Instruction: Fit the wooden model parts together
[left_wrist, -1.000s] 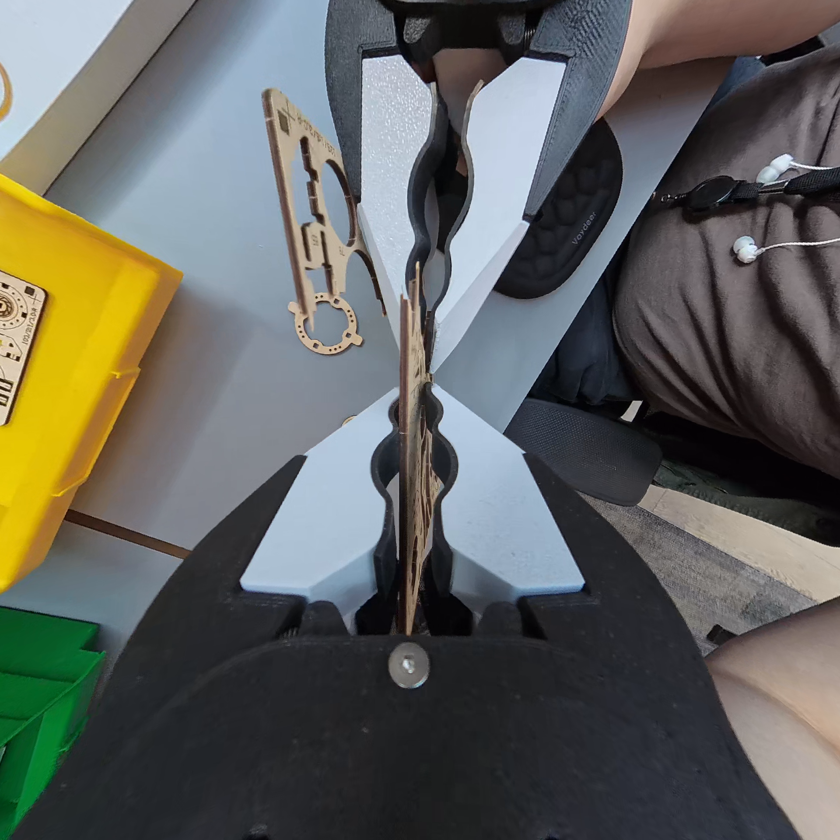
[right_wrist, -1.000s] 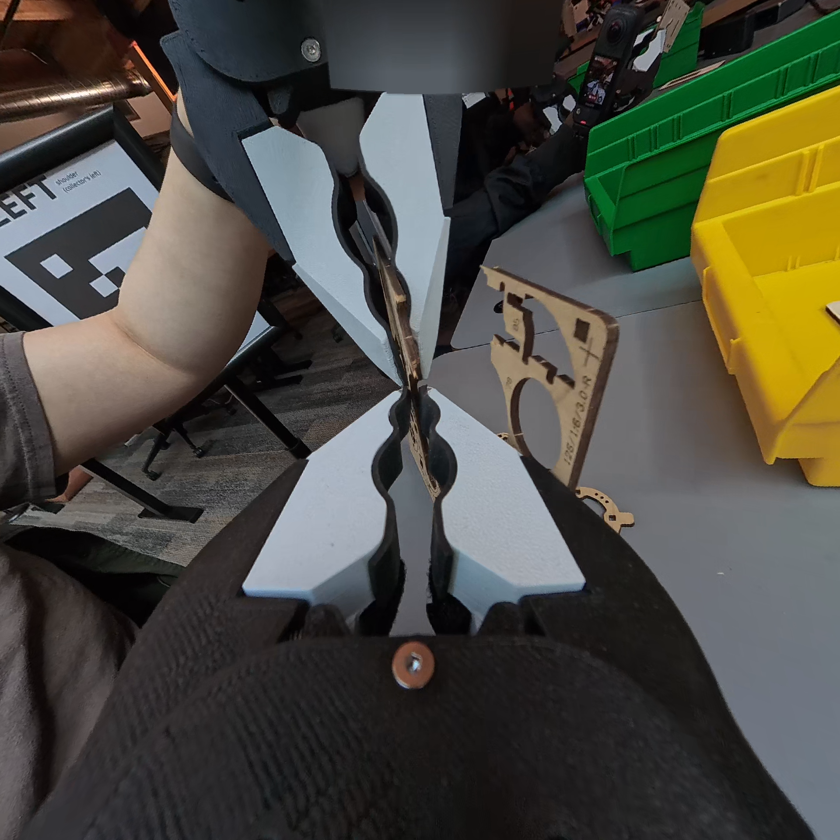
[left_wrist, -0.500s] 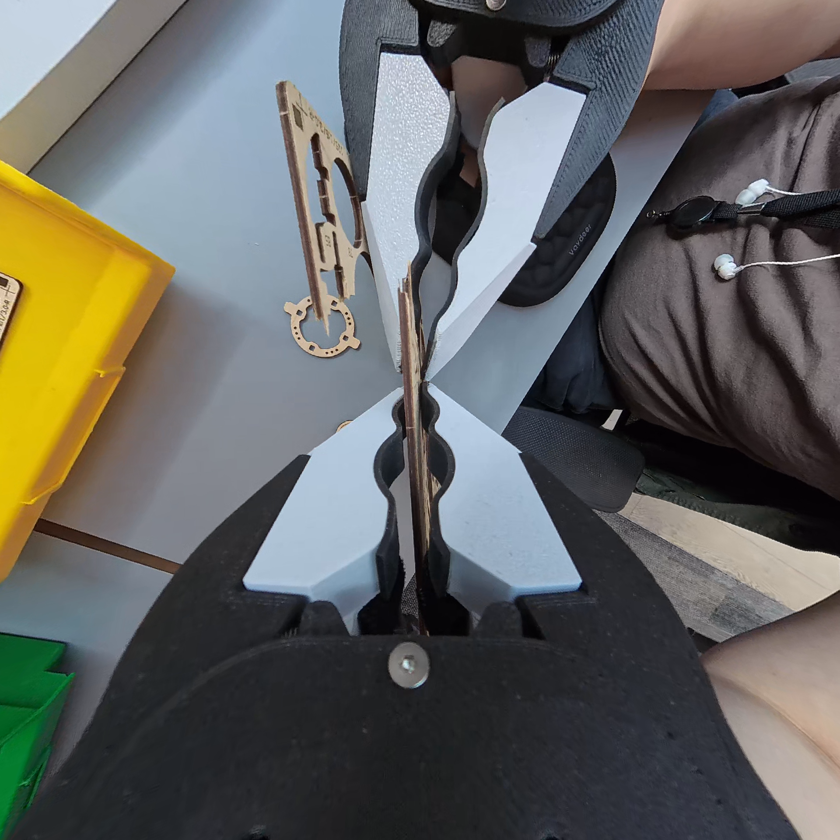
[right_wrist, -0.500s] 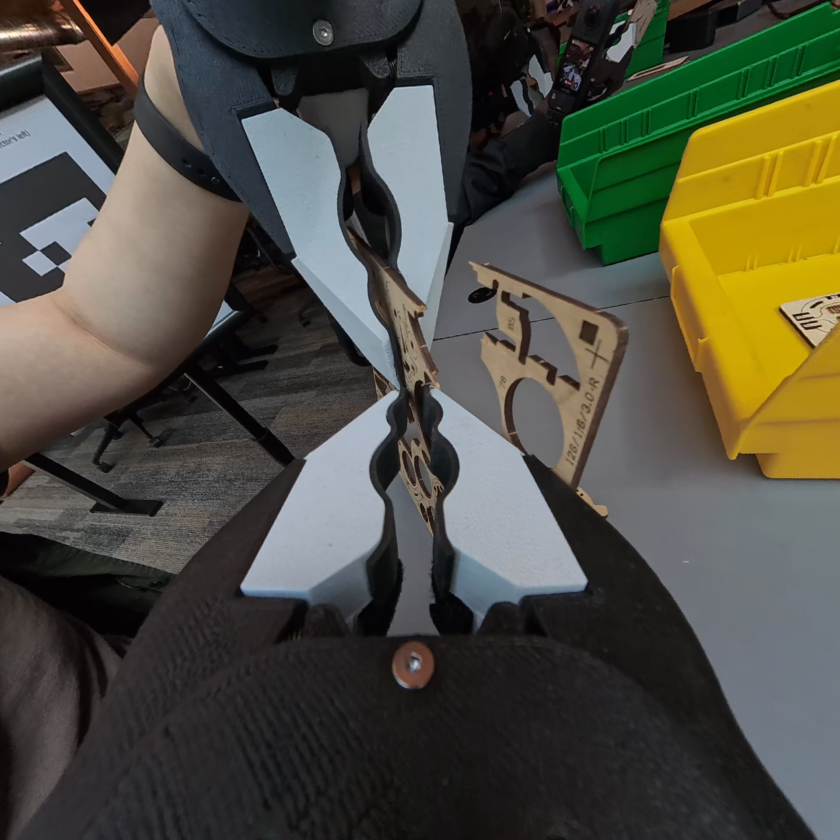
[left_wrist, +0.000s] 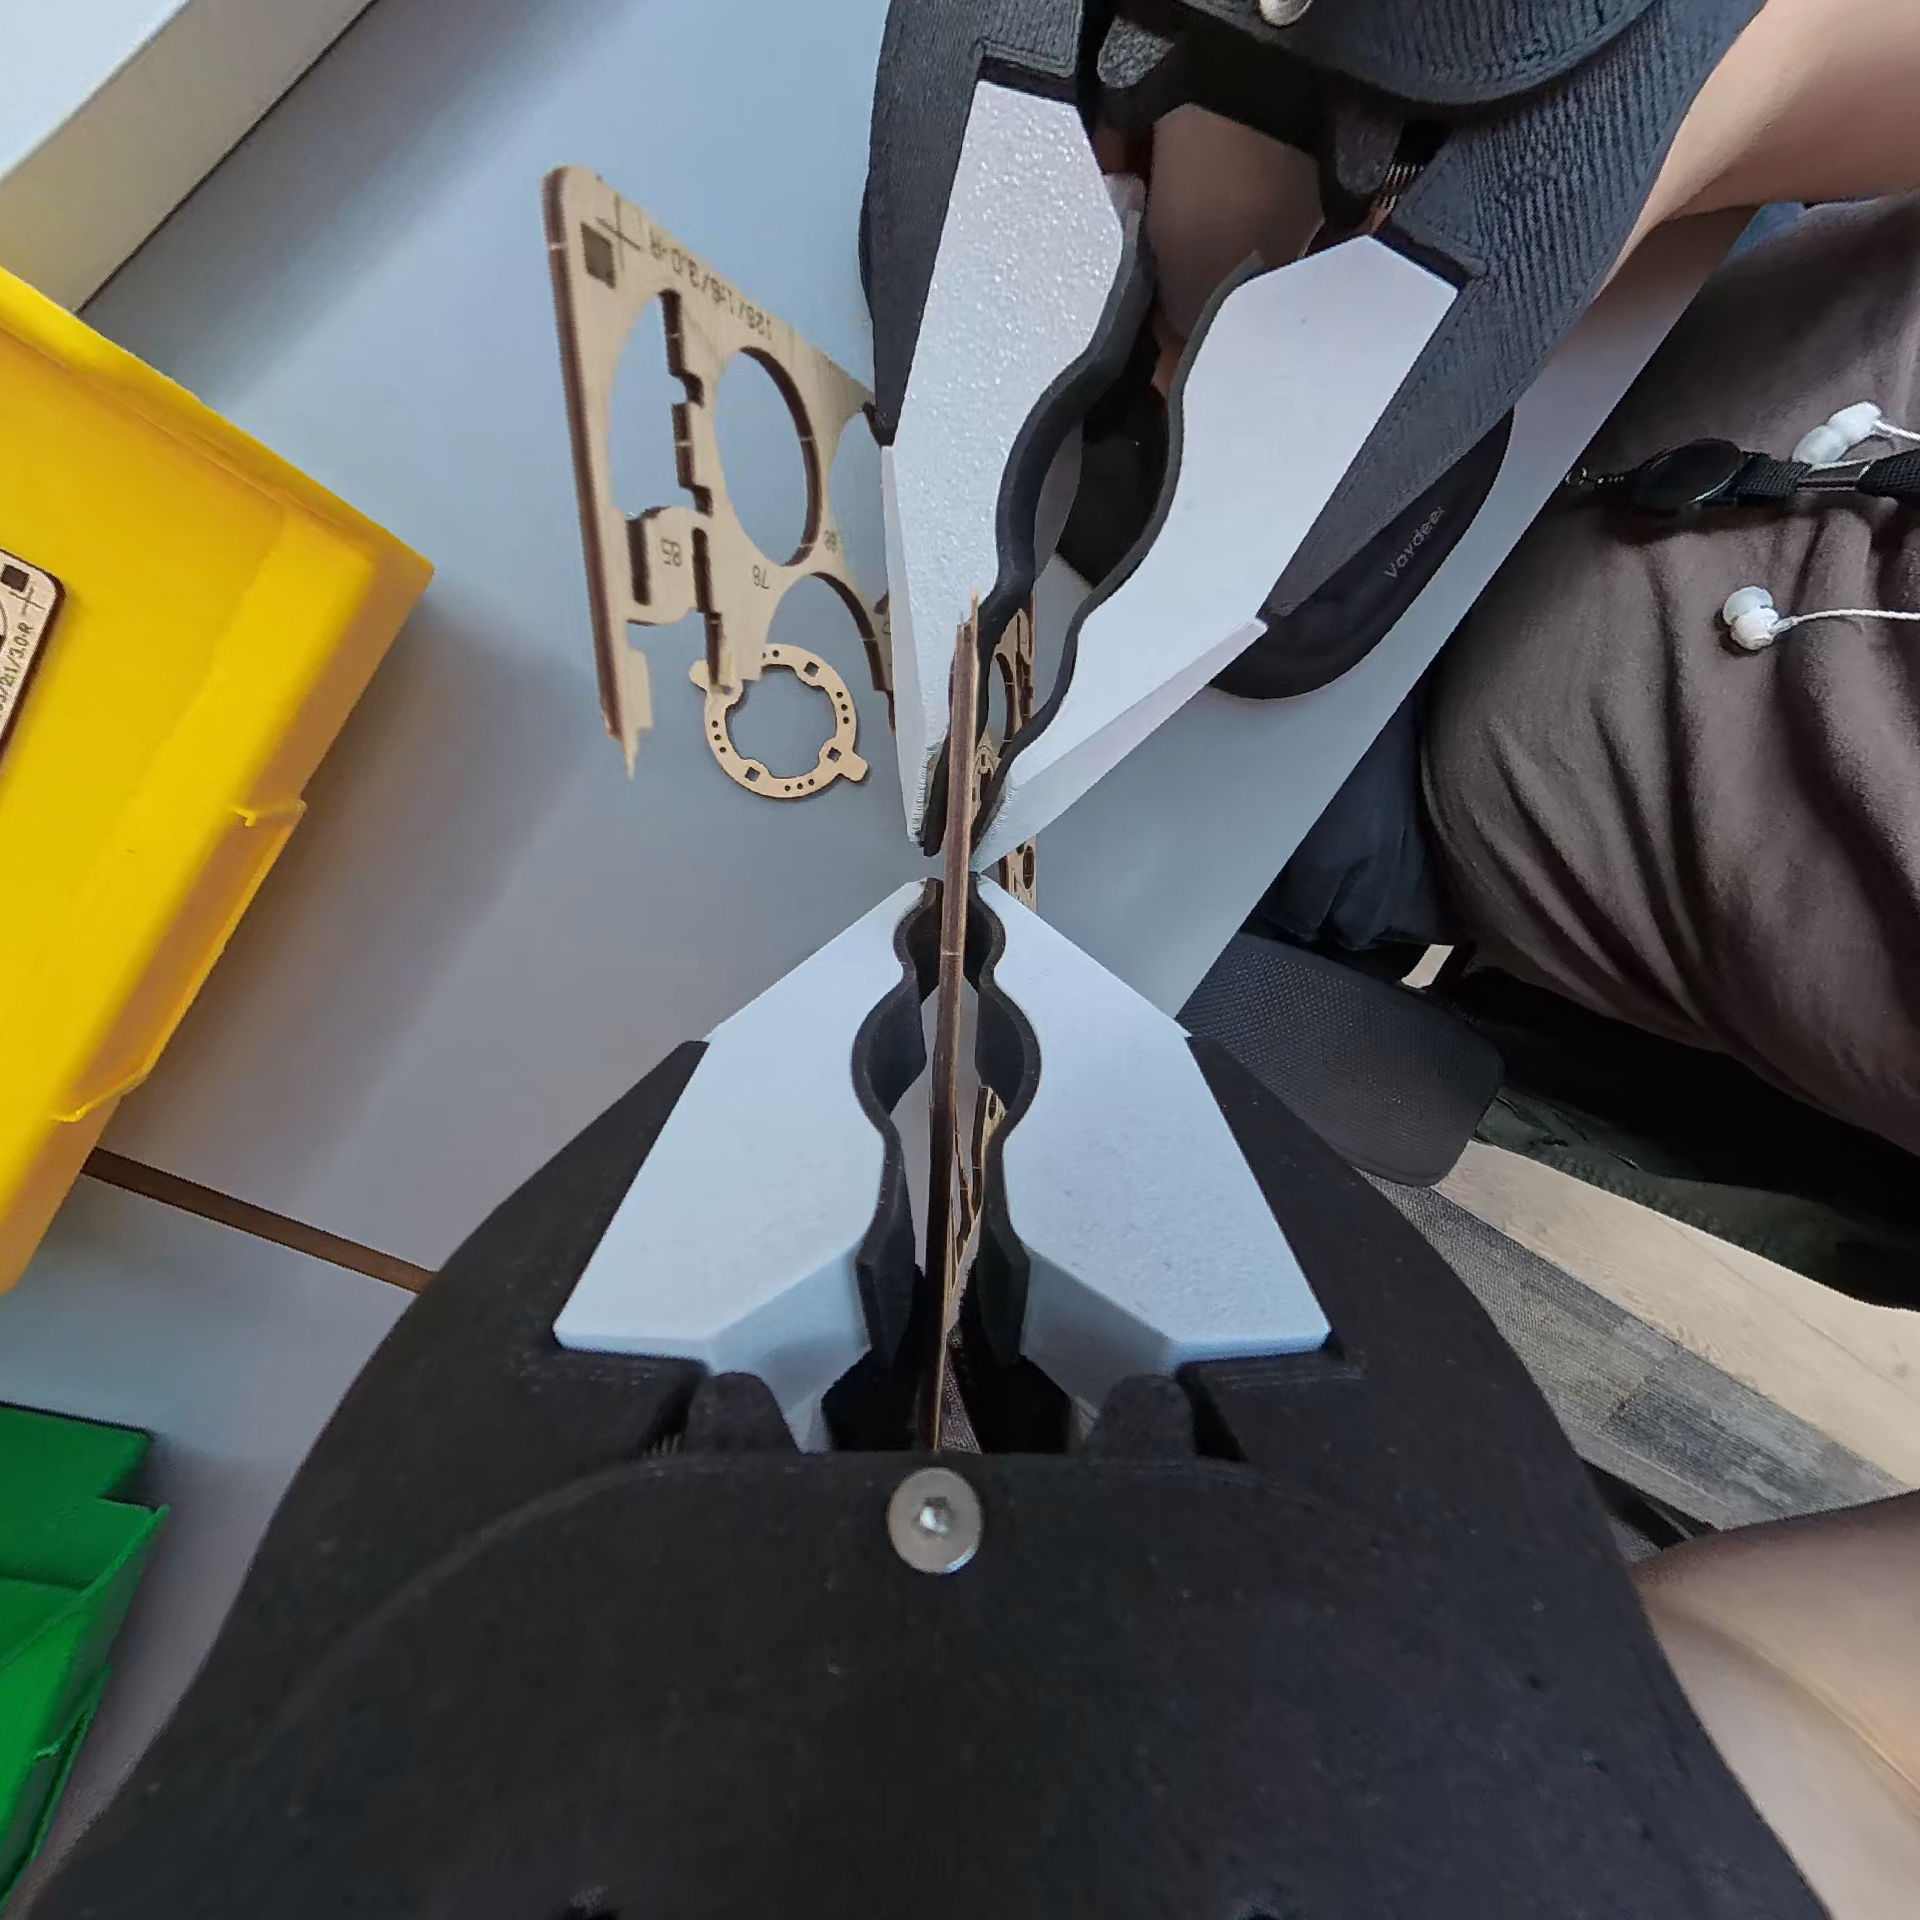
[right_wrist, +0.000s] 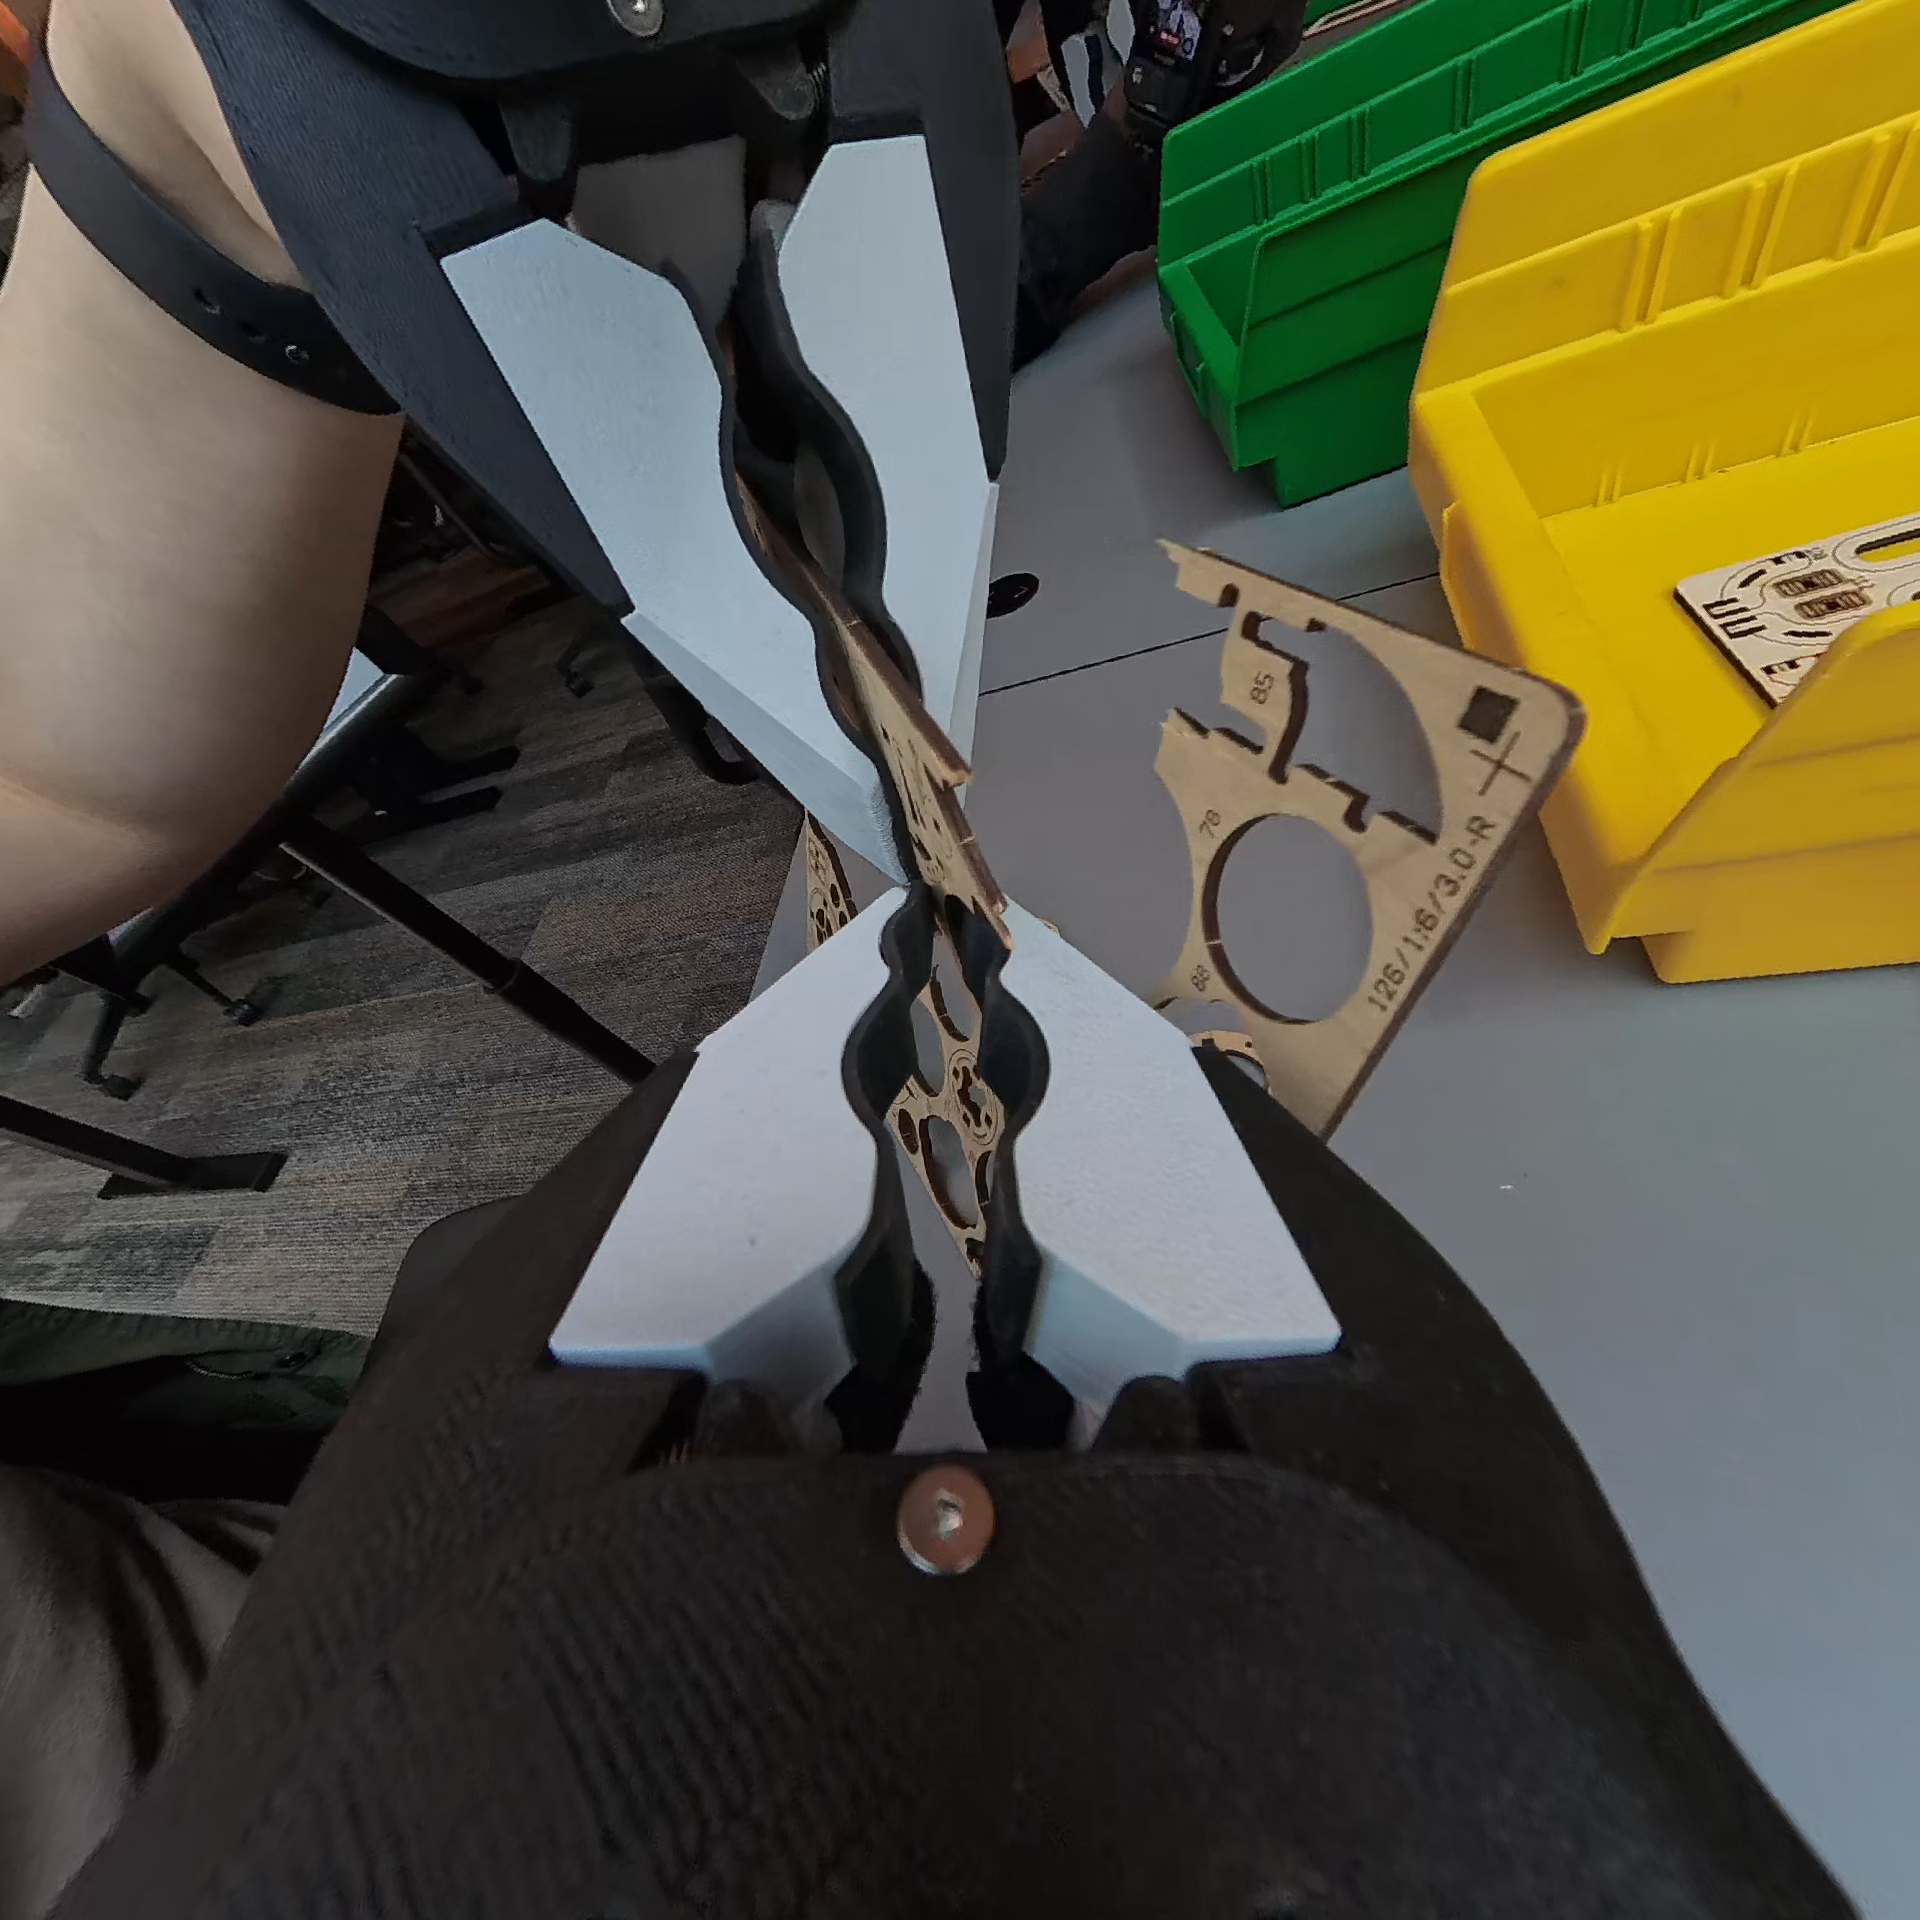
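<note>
My left gripper (left_wrist: 951, 894) is shut on a thin wooden part (left_wrist: 951, 1091), seen edge-on between its pads. My right gripper (left_wrist: 954, 826) faces it tip to tip from above, above the table edge. In the right wrist view my right gripper (right_wrist: 951, 920) is shut on a perforated wooden part (right_wrist: 951, 1122). The left gripper (right_wrist: 925, 842) holds a flat slotted wooden part (right_wrist: 894, 707) that meets the perforated one at the fingertips. I cannot tell how the two parts are joined.
A wooden sheet frame with round cut-outs (left_wrist: 717, 416) (right_wrist: 1382, 831) is on the grey table, with a loose wooden ring (left_wrist: 784, 727) beside it. A yellow bin (left_wrist: 156, 727) (right_wrist: 1662, 520) holds another wooden sheet (right_wrist: 1808, 613). A green bin (right_wrist: 1351, 208) stands behind it. A person's torso is to the right. Less than 4 cm separates the two grippers' tips.
Both grippers stay shut and tip to tip. The pair has tilted and shifted, so the perforated part now shows more of its face and the sheet frame looks larger and more face-on.
</note>
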